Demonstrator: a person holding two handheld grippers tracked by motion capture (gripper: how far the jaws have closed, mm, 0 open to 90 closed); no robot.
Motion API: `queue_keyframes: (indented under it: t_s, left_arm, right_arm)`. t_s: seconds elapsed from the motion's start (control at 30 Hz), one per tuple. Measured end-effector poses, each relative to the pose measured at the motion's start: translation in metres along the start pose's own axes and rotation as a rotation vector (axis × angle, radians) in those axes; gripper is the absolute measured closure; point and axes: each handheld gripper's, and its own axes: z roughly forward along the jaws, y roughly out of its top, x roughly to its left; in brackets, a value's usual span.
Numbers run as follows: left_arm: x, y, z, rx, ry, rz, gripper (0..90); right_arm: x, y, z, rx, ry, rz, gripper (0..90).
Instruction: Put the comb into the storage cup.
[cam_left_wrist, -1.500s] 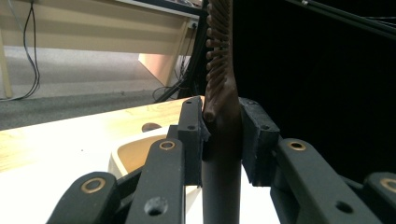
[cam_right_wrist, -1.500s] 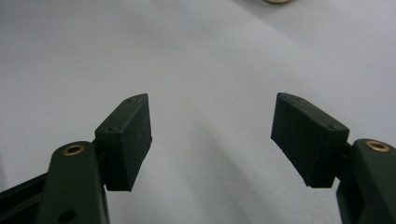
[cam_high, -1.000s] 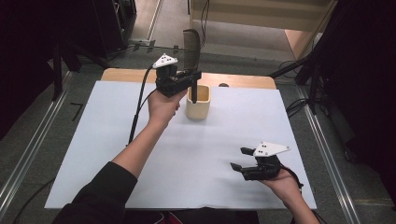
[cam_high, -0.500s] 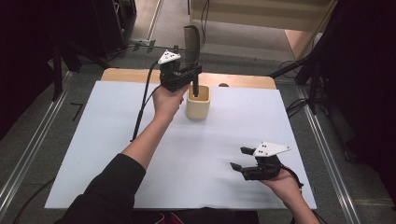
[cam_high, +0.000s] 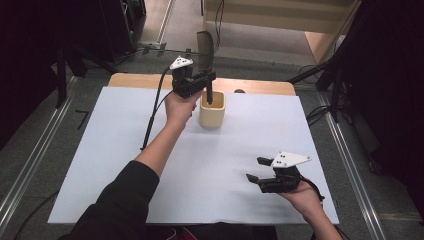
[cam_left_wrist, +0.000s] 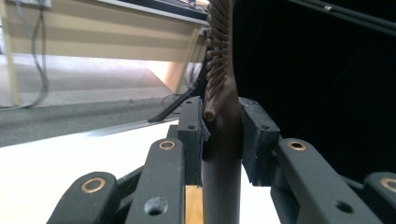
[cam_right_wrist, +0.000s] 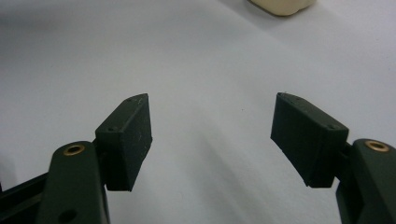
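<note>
1 cream square cup (cam_high: 212, 110) | 1 dark toothed comb (cam_high: 205, 47) upright in cup, clamped by left gripper (cam_high: 199, 82) | right gripper (cam_high: 260, 170) wide, well apart from cup

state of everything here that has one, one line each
left claw: shut on the comb's handle, held over the cup
comb: upright, teeth end up, handle end inside the cup's mouth
cup: upright on the white sheet, open top
right claw: open, holding nothing, low over the white sheet near the front right
</note>
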Motion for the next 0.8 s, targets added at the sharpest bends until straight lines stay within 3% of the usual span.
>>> queue_keyframes:
  t_s: [0.17, 0.8]
  left_arm:
    - [0.0, -0.004, 0.005, 0.01, 0.012, 0.039, 73.1]
    - [0.001, -0.02, 0.021, 0.087, 0.022, 0.07, 73.1]
  right_arm:
    - [0.0, 0.0, 0.001, 0.002, 0.004, -0.003, 27.1]
    - [0.001, 0.002, 0.001, -0.01, 0.001, -0.009, 27.3]
